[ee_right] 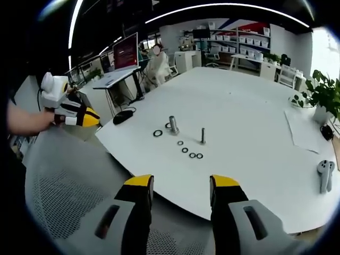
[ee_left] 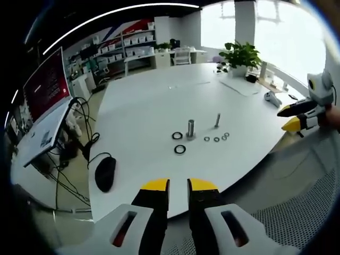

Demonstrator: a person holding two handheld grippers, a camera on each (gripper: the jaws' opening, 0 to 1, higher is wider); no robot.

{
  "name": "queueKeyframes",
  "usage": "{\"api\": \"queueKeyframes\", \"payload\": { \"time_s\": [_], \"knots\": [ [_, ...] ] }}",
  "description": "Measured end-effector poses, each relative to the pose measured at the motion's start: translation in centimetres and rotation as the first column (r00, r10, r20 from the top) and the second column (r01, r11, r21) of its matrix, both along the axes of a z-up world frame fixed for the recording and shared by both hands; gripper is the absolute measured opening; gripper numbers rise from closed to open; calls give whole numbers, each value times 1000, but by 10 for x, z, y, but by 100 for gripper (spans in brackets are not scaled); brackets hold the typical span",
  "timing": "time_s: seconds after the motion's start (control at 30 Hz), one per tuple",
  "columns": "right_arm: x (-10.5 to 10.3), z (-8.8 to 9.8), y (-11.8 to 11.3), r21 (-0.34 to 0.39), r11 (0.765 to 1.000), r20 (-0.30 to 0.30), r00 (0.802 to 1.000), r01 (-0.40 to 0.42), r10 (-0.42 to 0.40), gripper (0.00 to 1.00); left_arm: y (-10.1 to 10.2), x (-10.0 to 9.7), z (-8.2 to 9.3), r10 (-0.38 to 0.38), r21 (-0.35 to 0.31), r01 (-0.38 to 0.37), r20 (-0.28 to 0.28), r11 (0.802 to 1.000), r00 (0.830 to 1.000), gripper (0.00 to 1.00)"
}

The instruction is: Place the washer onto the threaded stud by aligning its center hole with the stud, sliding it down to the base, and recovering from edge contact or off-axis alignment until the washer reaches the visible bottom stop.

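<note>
Both grippers off table, washers beside stud

Thick upright steel threaded stud stands mid-table, two dark ring washers lying flat at its 7 o'clock, not yet on it.

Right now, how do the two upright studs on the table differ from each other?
The thick stud is wider than the thin stud. Two large dark washers lie beside the thick stud; a row of small washers lies by the thin stud. Both studs stand upright on the white table, bare of washers.
</note>
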State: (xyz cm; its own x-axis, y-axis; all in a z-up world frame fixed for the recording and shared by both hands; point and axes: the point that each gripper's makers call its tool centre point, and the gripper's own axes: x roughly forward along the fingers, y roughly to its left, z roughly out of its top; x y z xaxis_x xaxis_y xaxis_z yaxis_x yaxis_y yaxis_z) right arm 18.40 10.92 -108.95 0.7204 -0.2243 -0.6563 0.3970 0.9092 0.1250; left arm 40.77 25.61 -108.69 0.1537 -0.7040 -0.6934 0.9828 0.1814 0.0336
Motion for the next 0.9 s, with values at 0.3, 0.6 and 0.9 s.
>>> {"api": "queueKeyframes", "payload": {
  "time_s": [0.3, 0.6, 0.9],
  "knots": [
    [0, -2, 1, 1, 1000, -20, 1000, -16, 16, 45, -2, -4, -2, -12, 8, 12, -31, 1000, 999, 11],
    [-3, -3, -2, 5, 1000, -24, 1000, -13, 13, 45, 2, -5, -16, -28, 91, 33, -53, 995, 998, 12],
    [-3, -3, -6, 3, 1000, -21, 1000, -5, 6, 45, 6, -4, -34, 56, 203, -12, -213, 979, 975, 17]
  ]
}}
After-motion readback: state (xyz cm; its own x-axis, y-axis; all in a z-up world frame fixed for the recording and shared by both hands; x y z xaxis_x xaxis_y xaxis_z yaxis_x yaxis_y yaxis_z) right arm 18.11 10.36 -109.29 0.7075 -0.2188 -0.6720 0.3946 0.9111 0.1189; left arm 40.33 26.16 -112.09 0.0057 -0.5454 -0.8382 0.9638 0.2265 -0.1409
